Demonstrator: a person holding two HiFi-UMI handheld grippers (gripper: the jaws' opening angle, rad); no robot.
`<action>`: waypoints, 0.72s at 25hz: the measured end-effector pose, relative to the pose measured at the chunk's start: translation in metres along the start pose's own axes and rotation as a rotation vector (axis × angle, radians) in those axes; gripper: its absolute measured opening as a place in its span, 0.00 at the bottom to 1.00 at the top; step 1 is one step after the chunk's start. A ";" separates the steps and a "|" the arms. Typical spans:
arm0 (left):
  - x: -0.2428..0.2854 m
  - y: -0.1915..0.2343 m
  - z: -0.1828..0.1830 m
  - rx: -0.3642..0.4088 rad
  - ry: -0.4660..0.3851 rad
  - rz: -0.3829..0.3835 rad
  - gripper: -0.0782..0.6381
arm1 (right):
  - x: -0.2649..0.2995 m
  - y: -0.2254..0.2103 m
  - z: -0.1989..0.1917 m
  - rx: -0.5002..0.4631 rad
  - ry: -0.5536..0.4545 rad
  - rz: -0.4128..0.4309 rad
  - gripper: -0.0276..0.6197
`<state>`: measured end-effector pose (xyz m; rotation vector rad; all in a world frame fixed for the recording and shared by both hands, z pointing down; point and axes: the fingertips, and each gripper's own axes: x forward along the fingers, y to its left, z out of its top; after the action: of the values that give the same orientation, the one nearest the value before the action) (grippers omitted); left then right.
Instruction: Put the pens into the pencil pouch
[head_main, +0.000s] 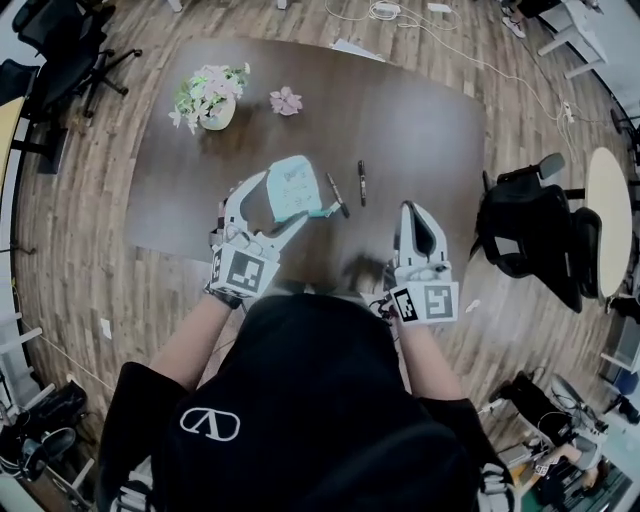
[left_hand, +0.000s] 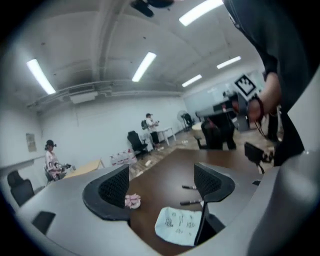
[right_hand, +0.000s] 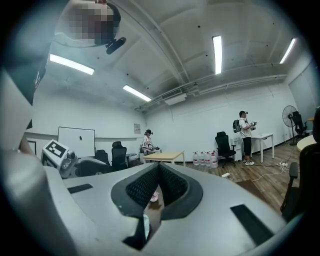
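Mint-blue pencil pouch (head_main: 293, 187) flat on brown table (head_main: 420, 140), two pens (head_main: 361, 183) just beside. My left gripper (left_hand: 161, 192) spread wide, holding nothing; my right gripper (right_hand: 159, 187) pressed together, empty.

From the head we look steeply down over the whole tabletop (head_main: 420, 130) from its near edge. Our left gripper view faces low across it, close in, sharing the pencil pouch (head_main: 296, 188); our right gripper view looks level into the room.

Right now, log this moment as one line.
left gripper: open at pencil pouch, not gripping | right gripper: shut, empty | pens: two on table, outside pouch | task: no pen in yet
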<state>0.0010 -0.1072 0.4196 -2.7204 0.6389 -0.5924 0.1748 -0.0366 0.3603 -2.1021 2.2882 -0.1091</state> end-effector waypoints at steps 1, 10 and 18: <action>0.009 -0.009 -0.015 0.061 0.055 -0.033 0.64 | -0.001 -0.003 -0.002 0.002 0.004 -0.003 0.04; 0.069 -0.100 -0.195 0.364 0.533 -0.409 0.65 | -0.015 -0.028 -0.028 0.028 0.058 -0.029 0.04; 0.089 -0.132 -0.273 0.443 0.701 -0.522 0.64 | -0.034 -0.046 -0.045 0.045 0.105 -0.060 0.04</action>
<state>-0.0016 -0.0838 0.7347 -2.2030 -0.1025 -1.6241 0.2203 -0.0050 0.4082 -2.1935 2.2551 -0.2755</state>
